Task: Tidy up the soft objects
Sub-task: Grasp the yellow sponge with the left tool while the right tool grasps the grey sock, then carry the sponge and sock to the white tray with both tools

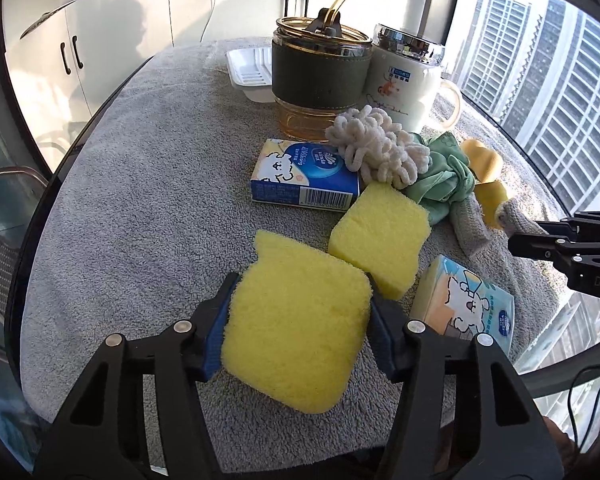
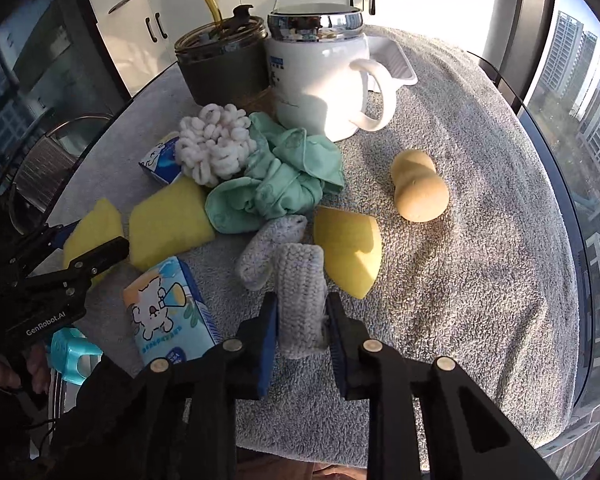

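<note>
Left gripper [image 1: 298, 322]: a yellow sponge [image 1: 296, 332] is clamped between the blue pads, squeezed at both sides and sitting right in the jaws. No earlier view, so only the grip itself is noted.

Right gripper [image 2: 302, 320]: closed on a grey knitted cloth [image 2: 300, 292]; one end is pinched between the pads, the rest is draped ahead of the fingertips onto the grey towel [image 2: 480, 280] covering the table.

Seen from the left gripper: a second yellow sponge [image 1: 380, 240] is found just ahead and to the right, touching the held one's far corner. A blue tissue pack [image 1: 306, 178] is further ahead, a pale tissue pack [image 1: 466, 304] just to the right.

Seen from the right gripper: a yellow wedge sponge [image 2: 350, 250] is just ahead-right, beside the cloth. A tan peanut-shaped sponge [image 2: 418, 186] is further ahead-right, well apart. A green cloth [image 2: 280, 184] and a white loop scrubber [image 2: 214, 146] are bunched ahead-left, touching each other. A white mug [image 2: 320, 80] and a sleeved glass cup [image 2: 224, 60] are upright behind them.
</note>
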The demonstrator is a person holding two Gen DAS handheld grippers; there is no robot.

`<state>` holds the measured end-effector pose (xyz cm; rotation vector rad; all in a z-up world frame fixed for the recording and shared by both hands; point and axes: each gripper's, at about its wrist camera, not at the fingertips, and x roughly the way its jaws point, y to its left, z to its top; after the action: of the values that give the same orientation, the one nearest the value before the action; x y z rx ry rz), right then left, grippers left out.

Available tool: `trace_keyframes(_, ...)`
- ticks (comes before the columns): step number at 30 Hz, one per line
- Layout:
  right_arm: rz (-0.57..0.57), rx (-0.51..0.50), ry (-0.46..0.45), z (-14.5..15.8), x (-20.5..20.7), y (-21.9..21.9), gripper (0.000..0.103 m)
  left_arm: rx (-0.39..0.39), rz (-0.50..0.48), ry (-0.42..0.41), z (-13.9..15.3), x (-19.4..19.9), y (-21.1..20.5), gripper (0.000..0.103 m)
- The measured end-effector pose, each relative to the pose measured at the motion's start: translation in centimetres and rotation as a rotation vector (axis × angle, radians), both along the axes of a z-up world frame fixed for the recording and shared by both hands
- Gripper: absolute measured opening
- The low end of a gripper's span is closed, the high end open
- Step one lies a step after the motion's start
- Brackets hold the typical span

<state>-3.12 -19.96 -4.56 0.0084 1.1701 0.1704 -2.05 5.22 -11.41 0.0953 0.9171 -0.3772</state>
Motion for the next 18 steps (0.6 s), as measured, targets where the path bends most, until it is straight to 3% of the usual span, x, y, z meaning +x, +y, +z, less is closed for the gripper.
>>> trace_keyframes(8, -0.047, -0.020, -0.039, 1.8, -0.9, -2.2, 0.026, 0.028, 0.064, -0.020, 0.5, 0.9, 2.3, 0.055)
trace_keyframes(18, -0.241, -0.054, -0.032, 0.2, 2.7, -9.1, 0.026, 0.059, 0.203, -0.060, 0.6, 5.9, 5.8, 0.055)
